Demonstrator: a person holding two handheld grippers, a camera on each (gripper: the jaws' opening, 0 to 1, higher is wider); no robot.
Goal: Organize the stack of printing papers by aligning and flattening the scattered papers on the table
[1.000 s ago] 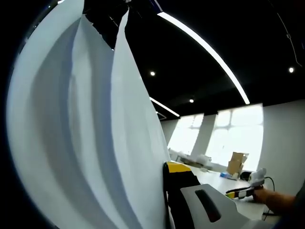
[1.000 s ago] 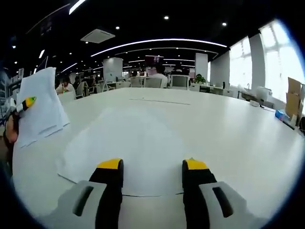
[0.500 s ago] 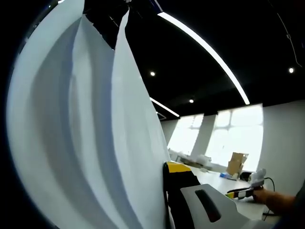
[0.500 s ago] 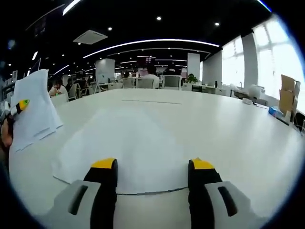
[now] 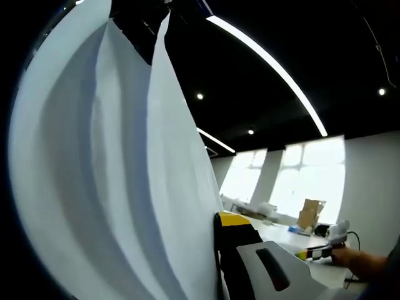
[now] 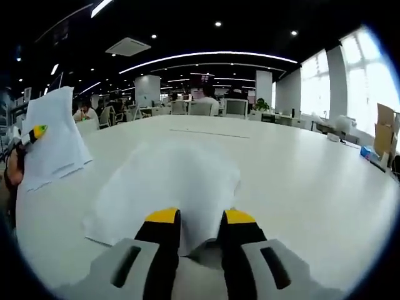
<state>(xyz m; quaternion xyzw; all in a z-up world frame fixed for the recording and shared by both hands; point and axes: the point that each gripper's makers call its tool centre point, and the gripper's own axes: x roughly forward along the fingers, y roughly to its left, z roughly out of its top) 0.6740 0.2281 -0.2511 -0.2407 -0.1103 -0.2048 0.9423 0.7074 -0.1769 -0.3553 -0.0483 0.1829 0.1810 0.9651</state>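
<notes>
Two grips: left gripper (image 5: 219,250) clamps sheaf (image 5: 112,187) upright, apparently for squaring; right gripper (image 6: 199,234), nearly closed, pinches sheet (image 6: 169,187) off tabletop (image 6: 300,181), likely to add.

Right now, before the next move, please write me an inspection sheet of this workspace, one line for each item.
Surface: large white table, mostly bare.
Job's things: one loose sheet on the table, its near edge lifted between the right gripper's jaws; a bundle of papers held upright by the left gripper.
Clutter: cardboard box at the far table edge.
Grippers: right gripper shut on the sheet; left gripper shut on the bundle.
Cables: nothing seen.
Surroundings: open office, ceiling light strips, bright windows, seated people far behind.
</notes>
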